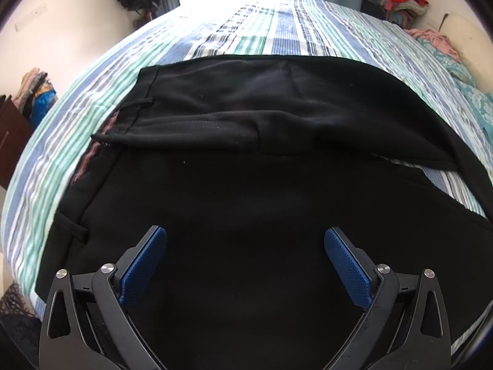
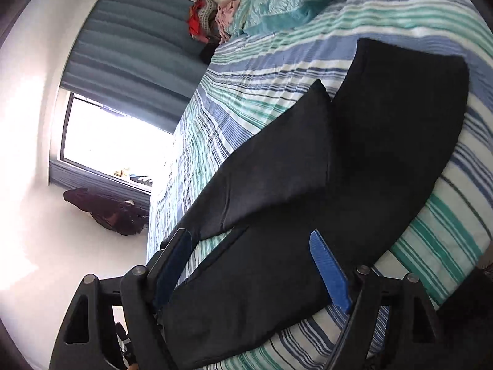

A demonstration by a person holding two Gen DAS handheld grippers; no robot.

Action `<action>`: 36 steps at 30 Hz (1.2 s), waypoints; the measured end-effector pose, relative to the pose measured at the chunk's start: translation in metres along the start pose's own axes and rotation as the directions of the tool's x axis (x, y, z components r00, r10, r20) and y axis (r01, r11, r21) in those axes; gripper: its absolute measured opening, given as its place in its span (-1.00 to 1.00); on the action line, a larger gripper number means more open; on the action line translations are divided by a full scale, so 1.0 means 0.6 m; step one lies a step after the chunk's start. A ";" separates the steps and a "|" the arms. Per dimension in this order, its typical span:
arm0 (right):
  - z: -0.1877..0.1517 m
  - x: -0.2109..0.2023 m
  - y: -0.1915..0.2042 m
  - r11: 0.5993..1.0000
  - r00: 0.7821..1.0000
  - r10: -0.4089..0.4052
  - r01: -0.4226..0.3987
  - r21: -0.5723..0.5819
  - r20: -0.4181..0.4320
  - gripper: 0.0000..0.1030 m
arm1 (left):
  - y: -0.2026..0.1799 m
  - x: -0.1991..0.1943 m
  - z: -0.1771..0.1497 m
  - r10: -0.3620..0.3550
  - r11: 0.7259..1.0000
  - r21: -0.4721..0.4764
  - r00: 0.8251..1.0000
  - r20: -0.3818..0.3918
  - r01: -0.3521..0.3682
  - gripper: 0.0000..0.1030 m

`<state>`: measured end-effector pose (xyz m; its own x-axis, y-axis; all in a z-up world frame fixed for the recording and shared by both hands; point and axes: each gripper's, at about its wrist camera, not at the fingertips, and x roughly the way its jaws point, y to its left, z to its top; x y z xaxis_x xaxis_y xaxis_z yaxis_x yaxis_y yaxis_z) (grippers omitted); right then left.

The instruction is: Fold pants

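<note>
The black pants (image 1: 246,160) lie spread on the bed (image 1: 246,27) with its striped blue, green and white cover; the waistband is at 9 o'clock in the left wrist view and one leg is folded across toward 3 o'clock. The left gripper (image 1: 245,240) hovers over the dark cloth with its jaws spread wide and nothing between them. The right gripper (image 2: 249,246) is also with jaws spread apart, over a pant leg (image 2: 385,160) which runs from 6 o'clock up toward 1 o'clock, and a teal pillow (image 2: 286,3) lies at 12 o'clock.
</note>
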<state>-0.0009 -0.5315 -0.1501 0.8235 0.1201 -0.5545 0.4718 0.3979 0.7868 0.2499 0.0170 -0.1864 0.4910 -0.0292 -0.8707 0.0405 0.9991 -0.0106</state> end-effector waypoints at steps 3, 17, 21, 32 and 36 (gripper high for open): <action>0.018 0.039 -0.034 0.994 0.999 -0.031 0.028 0.110 0.028 0.52 | 0.001 0.013 -0.021 -0.005 1.000 -0.023 0.998 0.060 0.007 0.99; 0.063 0.042 -0.004 0.978 0.960 -0.207 0.208 0.018 0.186 -0.87 | -0.012 0.009 -0.031 0.055 0.998 -0.001 0.991 0.125 -0.056 0.99; 0.051 -0.012 0.069 0.973 0.958 -0.120 0.165 -0.163 0.259 -0.87 | -0.014 0.004 -0.016 0.058 0.998 -0.012 0.997 0.043 -0.057 0.99; 0.026 -0.146 0.188 0.909 0.954 0.060 0.069 -0.410 0.294 -0.88 | -0.059 0.012 0.230 -0.315 0.925 -0.238 0.948 -0.045 0.297 0.99; 0.013 -0.171 0.212 0.892 0.956 0.095 0.042 -0.450 0.278 -0.88 | -0.063 0.094 0.276 -0.365 0.868 -0.400 0.924 -0.114 0.293 0.98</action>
<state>-0.0230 -0.5002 0.0092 0.9197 -0.0997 -0.3798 0.3134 0.7690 0.5572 0.4199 -0.0276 -0.1537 0.3399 -0.3878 -0.8568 -0.1685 0.8711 -0.4612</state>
